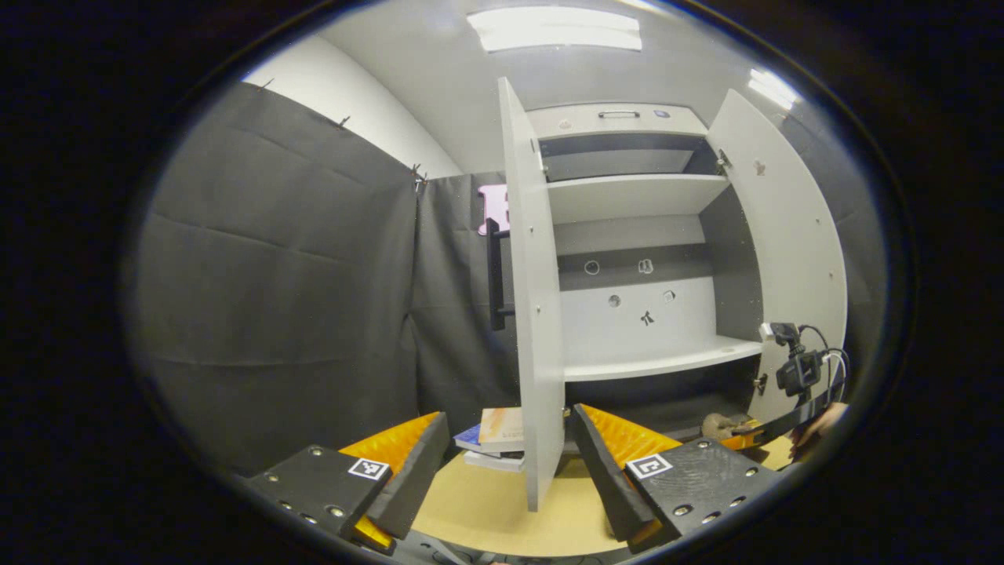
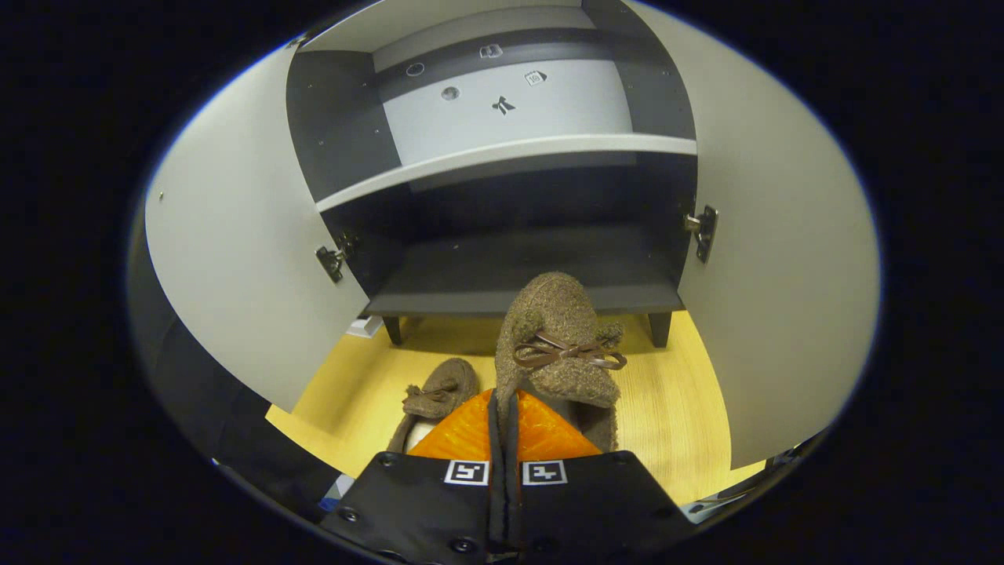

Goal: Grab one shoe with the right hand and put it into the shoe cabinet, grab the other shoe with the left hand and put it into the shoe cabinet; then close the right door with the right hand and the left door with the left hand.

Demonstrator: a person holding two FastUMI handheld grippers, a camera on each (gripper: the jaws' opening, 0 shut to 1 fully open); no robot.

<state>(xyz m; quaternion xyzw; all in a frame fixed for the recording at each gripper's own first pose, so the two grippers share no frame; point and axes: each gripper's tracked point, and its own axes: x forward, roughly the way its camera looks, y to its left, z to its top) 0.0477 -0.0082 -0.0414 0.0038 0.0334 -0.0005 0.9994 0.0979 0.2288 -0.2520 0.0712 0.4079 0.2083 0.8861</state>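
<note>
Presently, right tool [image 2: 502, 428]: clamped on held shoe [image 2: 558, 337].
Shoe axis: toe toward bottom shelf [image 2: 518, 271], dead ahead.
Left tool [image 1: 506, 463]: wide open, empty.
Second shoe [image 2: 435, 396]: on floor.

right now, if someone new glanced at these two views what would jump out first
In the right gripper view, a fuzzy brown shoe with a bow hangs pinched in the right tongs, just in front of the shoe cabinet's dark bottom shelf. Its mate lies on the yellow floor below, to the left. In the left gripper view, the left tongs gape open around the edge of the open left door.
</note>
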